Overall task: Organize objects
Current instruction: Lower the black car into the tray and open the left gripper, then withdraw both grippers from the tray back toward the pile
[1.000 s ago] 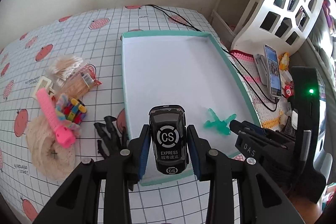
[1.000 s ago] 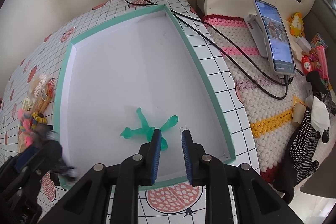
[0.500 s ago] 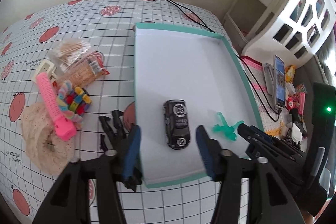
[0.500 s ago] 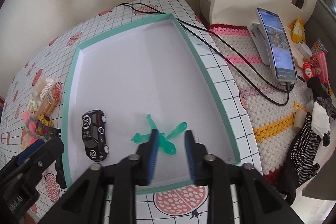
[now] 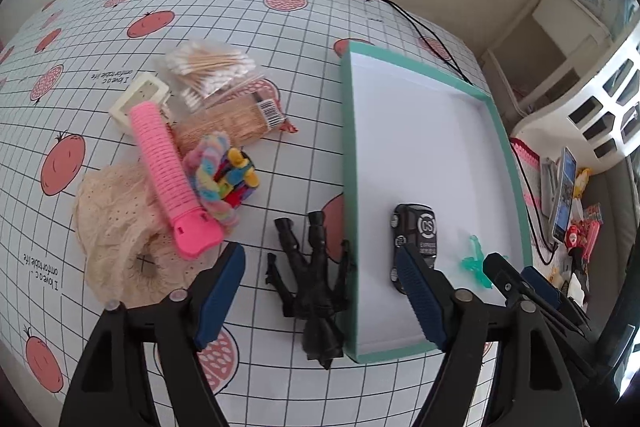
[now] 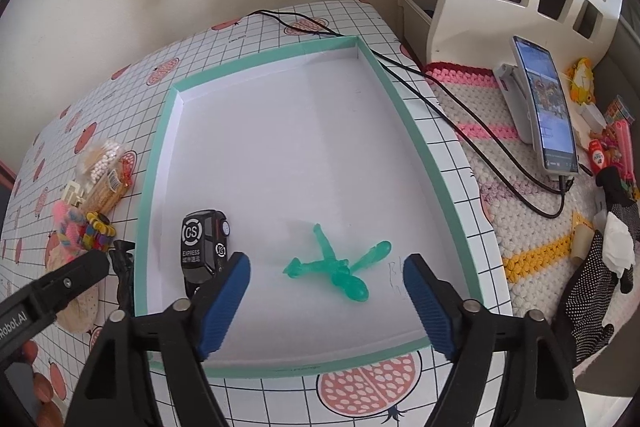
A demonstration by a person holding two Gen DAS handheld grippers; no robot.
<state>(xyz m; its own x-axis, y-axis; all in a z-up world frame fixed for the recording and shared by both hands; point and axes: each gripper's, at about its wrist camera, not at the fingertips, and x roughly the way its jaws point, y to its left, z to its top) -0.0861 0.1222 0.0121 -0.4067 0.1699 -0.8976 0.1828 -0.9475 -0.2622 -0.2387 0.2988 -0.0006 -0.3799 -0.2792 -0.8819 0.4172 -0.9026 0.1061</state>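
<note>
Both hand-held grippers hang open over the near end of the tray, nothing between their pads.

The left hand-held gripper has its jaws opening wide, straddling the tray's near left wall; a black toy figure lies on the table under the gap, just outside the tray. The black toy car sits inside the tray, beside that gripper's right finger and not touched by it. The right hand-held gripper is opening too, with the green toy figure lying flat on the tray floor just beyond its fingertips, free of both pads. A pink hair roller, cotton swabs and a cream lace cloth lie in a heap further left.
</note>
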